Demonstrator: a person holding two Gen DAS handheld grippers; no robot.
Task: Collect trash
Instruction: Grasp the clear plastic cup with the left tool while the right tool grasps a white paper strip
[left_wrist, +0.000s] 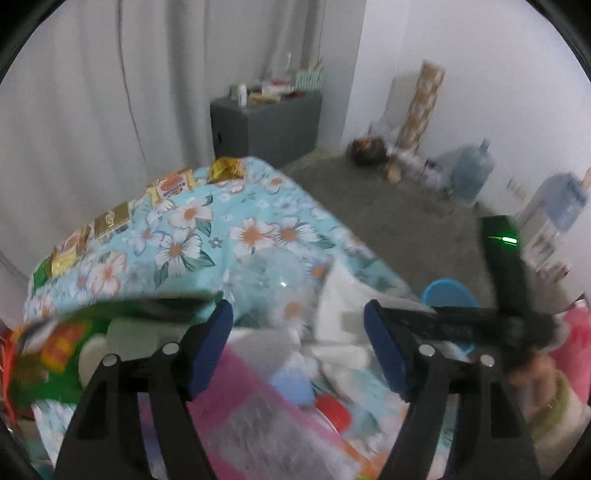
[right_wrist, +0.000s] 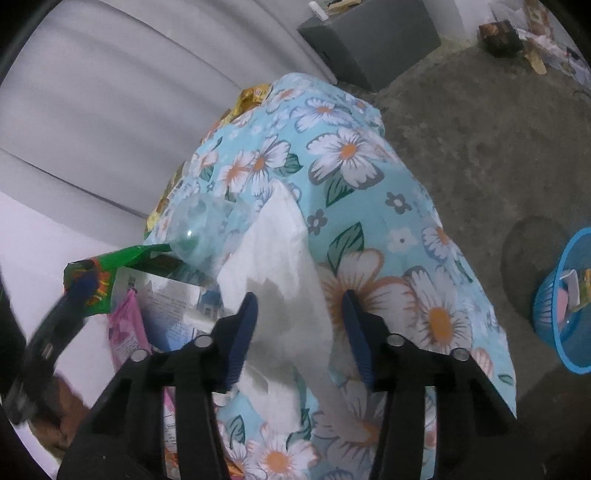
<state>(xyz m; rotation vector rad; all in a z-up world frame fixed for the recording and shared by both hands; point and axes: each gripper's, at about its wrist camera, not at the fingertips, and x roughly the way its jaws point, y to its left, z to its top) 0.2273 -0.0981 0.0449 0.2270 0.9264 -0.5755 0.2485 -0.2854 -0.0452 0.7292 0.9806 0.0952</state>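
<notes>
The right hand-held gripper (right_wrist: 299, 325) stands released, straddling a white tissue (right_wrist: 273, 251) on the flowered desk (right_wrist: 369, 166); the left hand-held gripper (left_wrist: 299, 328) is also released. Next: clench the tissue, carry it to the blue basket (right_wrist: 565, 332) at three o'clock.

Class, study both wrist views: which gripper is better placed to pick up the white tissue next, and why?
Right, probably. The right gripper is open with the tissue lying directly between its fingers. The left gripper is open too, but the tissue lies off towards its right finger.
</notes>
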